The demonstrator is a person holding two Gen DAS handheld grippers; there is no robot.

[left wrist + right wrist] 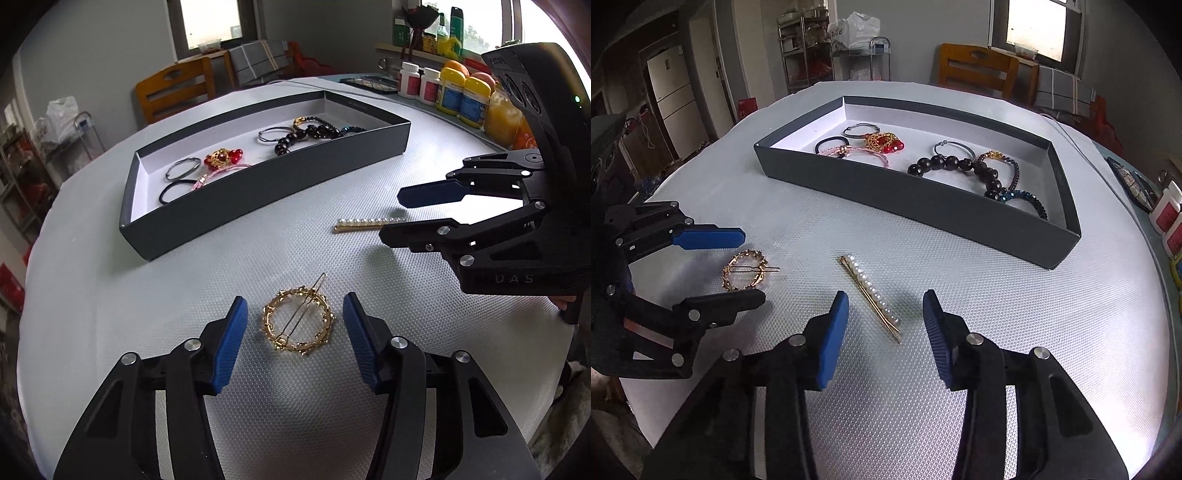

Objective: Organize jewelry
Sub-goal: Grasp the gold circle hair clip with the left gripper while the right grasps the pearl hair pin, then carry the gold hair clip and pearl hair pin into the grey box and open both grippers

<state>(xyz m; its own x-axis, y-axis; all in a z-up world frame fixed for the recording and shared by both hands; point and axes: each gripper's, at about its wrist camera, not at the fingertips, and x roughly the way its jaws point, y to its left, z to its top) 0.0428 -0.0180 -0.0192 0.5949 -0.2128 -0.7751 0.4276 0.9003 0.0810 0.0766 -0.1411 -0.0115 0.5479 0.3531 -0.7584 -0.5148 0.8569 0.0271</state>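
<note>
A round gold clip (298,322) lies flat on the table (258,258), between the two blue pads (231,345) of the left gripper (294,341). The jaws of this gripper are wide open and hold nothing; the pads stand on both sides of the clip and do not touch it. In the right wrist view the same clip (744,269) shows between the fingers of the left gripper (751,267).

A pearl pin (872,298) lies on the table (997,332) to the right of the clip, well apart from it. The right gripper (885,334) has its jaws wide open around the near end of the pin, with nothing held. Whether a pad touches the pin cannot be told. In the left wrist view the right gripper (393,216) covers one end of the pin (364,224).

Beyond both pieces stands a dark tray (923,206) with a white floor. Inside it lie black beads (956,166), a red and gold ornament (884,142), metal rings (860,130), a black hair tie (831,144) and a pink band (857,153). Some of them touch or overlap.

Bottles (452,94) stand at the far right edge of the table.
</note>
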